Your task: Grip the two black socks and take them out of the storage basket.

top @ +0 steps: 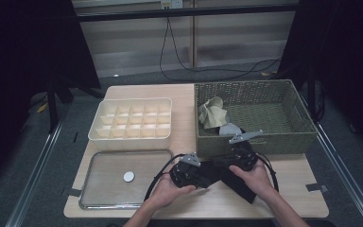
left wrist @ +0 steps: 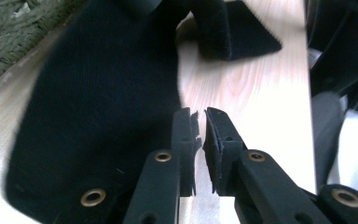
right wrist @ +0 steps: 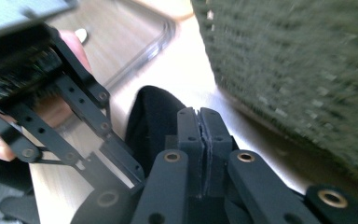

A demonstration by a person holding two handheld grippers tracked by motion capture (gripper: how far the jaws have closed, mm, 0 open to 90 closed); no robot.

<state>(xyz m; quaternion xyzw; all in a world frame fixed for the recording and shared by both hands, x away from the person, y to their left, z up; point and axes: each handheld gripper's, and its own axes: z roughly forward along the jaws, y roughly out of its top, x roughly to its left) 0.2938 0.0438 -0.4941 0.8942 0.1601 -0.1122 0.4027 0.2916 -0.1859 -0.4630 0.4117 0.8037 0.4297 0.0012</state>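
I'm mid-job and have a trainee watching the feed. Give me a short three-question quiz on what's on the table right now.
1. True or false: the black cloth lies inside the woven basket.
2. Which container stands directly behind the metal tray? A) woven basket B) white divided box C) a bucket
3. Fill in: the small white disc lies on the ____.

Key
1. False: it lies on the table, in front of the basket, between the left hand-held gripper and the right hand-held gripper.
2. B
3. Metal tray
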